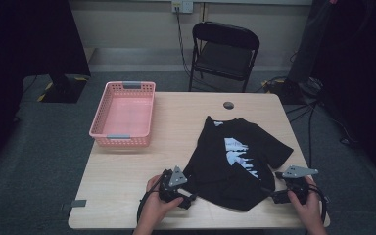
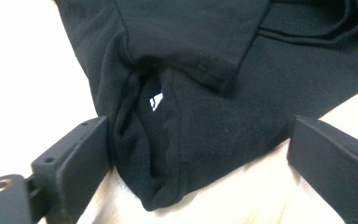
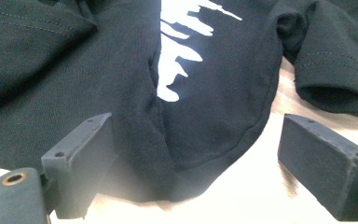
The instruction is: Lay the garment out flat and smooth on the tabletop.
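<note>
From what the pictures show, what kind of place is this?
Probably a lab or office room arranged for recording: a wooden table on grey carpet, a folding chair by the wall, cables across the floor, and a wall socket.

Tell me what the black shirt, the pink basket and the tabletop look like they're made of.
Black shirt: soft knit fabric, likely cotton, matte, with stitched hems and limp folds; its white graphic looks printed. Pink basket: moulded plastic by its lattice walls, with grey handles. Tabletop: pale wood-look surface, smooth with faint sheen; veneer or laminate cannot be told apart.
</note>
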### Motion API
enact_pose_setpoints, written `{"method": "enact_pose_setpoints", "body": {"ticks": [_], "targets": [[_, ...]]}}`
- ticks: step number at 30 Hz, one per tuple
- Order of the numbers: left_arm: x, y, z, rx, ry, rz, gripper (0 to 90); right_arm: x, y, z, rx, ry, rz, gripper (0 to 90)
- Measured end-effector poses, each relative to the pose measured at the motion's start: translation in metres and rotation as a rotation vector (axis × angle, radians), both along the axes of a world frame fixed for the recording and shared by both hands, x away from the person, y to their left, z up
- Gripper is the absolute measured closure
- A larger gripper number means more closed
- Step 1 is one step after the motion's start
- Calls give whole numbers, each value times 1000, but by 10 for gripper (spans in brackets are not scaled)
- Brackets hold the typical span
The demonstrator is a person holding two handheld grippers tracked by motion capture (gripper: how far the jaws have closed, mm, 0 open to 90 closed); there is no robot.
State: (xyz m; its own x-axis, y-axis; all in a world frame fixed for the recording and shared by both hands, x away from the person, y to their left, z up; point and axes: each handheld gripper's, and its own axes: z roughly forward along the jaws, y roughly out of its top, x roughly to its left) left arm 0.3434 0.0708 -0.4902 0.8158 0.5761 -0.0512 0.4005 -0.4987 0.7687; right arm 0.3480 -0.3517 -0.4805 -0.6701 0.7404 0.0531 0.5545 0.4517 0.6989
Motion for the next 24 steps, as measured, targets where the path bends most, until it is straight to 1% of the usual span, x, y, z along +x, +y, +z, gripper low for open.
{"method": "enact_pose_setpoints", "body": {"ticks": [2,3,4,7,10,12,13,15,16,20,22,24], "targets": [[0,0,2,3,-3,-3,146,0,0,0,0,0,0,106],[0,0,3,11,-4,0,161,0,0,0,0,0,0,106],[0,0,4,8,-6,1,157,0,0,0,0,0,0,106],[-1,-1,8,-20,-1,10,158,0,0,0,0,0,0,106],[0,-2,14,-39,-7,6,159,0,0,0,0,0,0,106],[1,-3,19,-71,-13,10,158,0,0,0,0,0,0,106],[2,-4,22,-76,-17,10,159,0,0,0,0,0,0,106],[2,-7,25,-76,-22,7,159,0,0,0,0,0,0,106],[3,-9,26,-82,-20,3,159,0,0,0,0,0,0,106],[6,-21,28,-78,-18,-17,159,0,0,0,0,0,0,106],[8,-28,29,-91,-14,-22,161,0,0,0,0,0,0,106],[10,-34,30,-106,-11,-12,161,0,0,0,0,0,0,106]]}}
